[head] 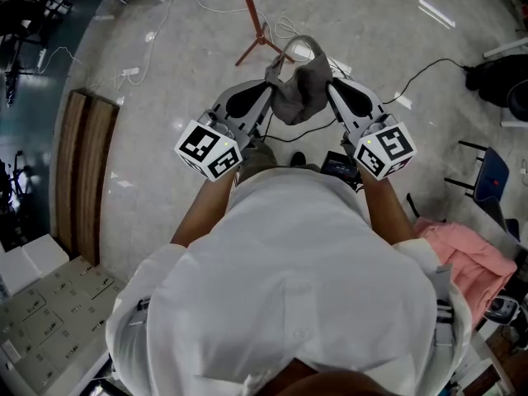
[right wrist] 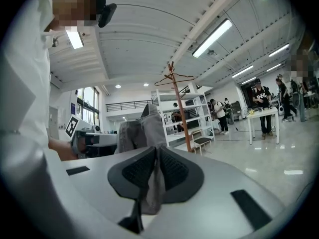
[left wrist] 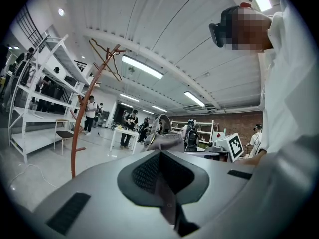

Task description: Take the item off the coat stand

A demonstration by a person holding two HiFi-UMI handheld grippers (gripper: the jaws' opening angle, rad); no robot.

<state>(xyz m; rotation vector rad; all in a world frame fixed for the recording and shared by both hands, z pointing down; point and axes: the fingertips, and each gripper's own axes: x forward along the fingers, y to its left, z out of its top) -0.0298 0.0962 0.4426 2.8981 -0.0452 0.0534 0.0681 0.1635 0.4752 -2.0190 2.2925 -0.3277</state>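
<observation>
A grey garment (head: 301, 89) hangs bunched between my two grippers in front of the person's chest. My left gripper (head: 272, 77) is shut on its left edge, and my right gripper (head: 330, 78) is shut on its right edge. In the left gripper view the cloth (left wrist: 167, 141) rises past the shut left gripper (left wrist: 159, 156). In the right gripper view a fold of the garment (right wrist: 142, 131) runs down between the pads of the right gripper (right wrist: 156, 151). The orange coat stand (head: 247, 23) stands apart from the garment, and a bare hanger (left wrist: 107, 59) hangs at its top.
A wooden bench (head: 82, 180) lies on the floor at left. Cables (head: 190, 7) trail near the stand's feet. A blue chair (head: 491, 176) and pink cloth (head: 466, 258) are at right. White shelving (left wrist: 35, 98) and people at a table (left wrist: 129, 126) stand farther off.
</observation>
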